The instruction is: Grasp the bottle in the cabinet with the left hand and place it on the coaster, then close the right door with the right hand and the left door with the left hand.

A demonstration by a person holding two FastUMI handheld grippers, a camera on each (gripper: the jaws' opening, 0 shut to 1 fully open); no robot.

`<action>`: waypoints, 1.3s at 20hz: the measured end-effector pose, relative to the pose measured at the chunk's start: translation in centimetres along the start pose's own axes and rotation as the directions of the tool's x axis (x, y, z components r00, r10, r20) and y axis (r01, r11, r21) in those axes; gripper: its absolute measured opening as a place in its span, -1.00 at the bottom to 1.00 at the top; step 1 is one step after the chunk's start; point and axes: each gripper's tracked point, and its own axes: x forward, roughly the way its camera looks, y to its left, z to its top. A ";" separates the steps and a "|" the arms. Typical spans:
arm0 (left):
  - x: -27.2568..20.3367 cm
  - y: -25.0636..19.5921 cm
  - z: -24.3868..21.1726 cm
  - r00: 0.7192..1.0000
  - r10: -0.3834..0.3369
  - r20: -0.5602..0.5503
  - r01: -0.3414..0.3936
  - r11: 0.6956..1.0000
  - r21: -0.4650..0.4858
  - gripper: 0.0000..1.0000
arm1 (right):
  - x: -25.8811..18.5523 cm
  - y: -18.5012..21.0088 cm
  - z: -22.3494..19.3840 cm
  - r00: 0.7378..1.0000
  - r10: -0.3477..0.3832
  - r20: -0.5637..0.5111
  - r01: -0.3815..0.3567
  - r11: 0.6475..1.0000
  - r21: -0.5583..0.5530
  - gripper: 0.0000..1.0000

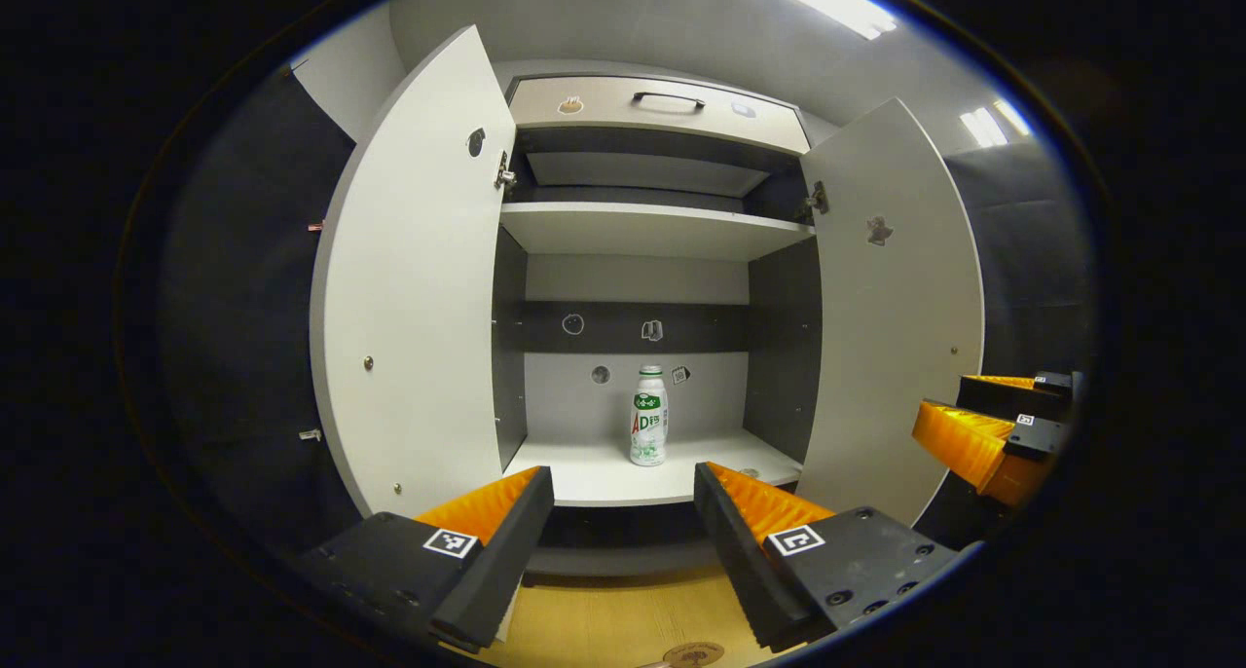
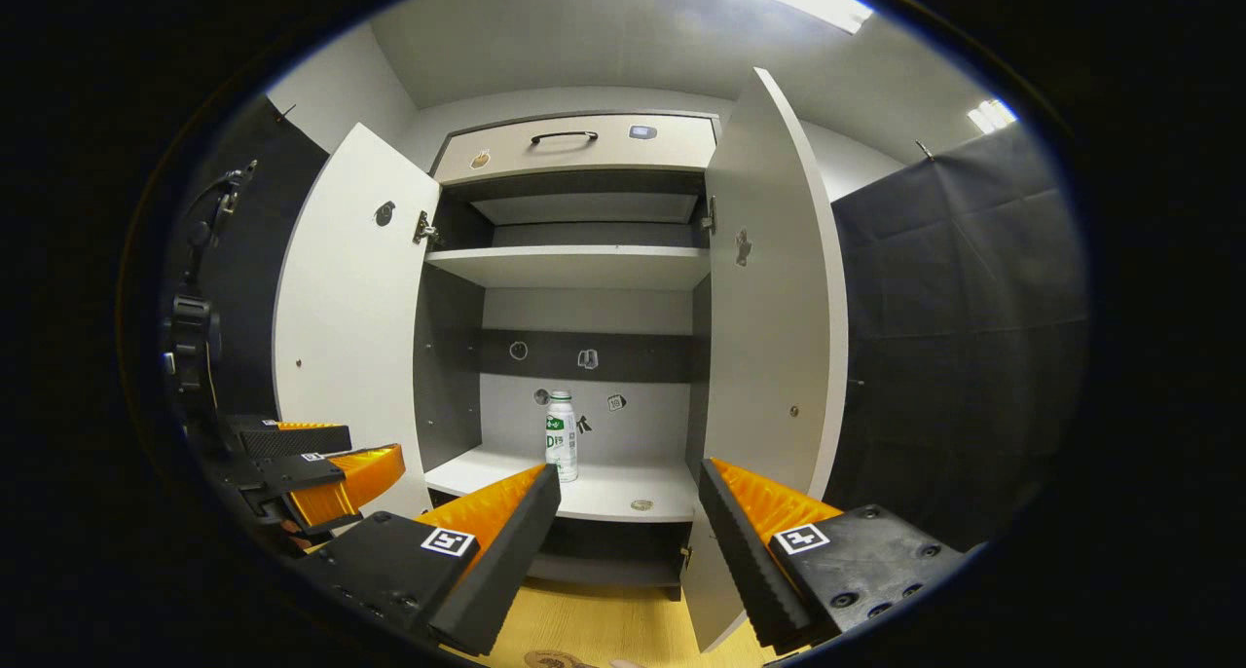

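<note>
Your left gripper (image 1: 623,512) has its jaws spread wide with nothing between them, and it points straight at the open cabinet (image 1: 642,230) from a little way out over the wooden tabletop (image 1: 604,619). In the left gripper view the bottle (image 1: 649,416) stands upright on the lower shelf (image 1: 623,473), near the middle and toward the back wall, well clear of your fingers. The edge of the round coaster (image 1: 693,654) peeks in at the bottom of that view, on the wood just below the gripper.

Your right gripper (image 2: 628,517) is also wide apart and holds nothing. It sits to the right of the other one, aimed at the same cabinet; in the right gripper view you see the left gripper at the lower left, and in the left gripper view the right one shows at the far right edge.

Both doors stand open: the left door (image 1: 409,288) swung out to the left, the right door (image 1: 896,298) swung out to the right. Above the shelves there is a drawer (image 1: 662,108) with a dark handle.
</note>
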 end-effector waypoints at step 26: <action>13.6 -1.8 -1.6 1.000 -0.002 0.000 0.002 1.000 0.000 0.83 | 6.9 0.7 0.4 0.979 0.178 0.102 -0.175 0.984 -0.046 0.91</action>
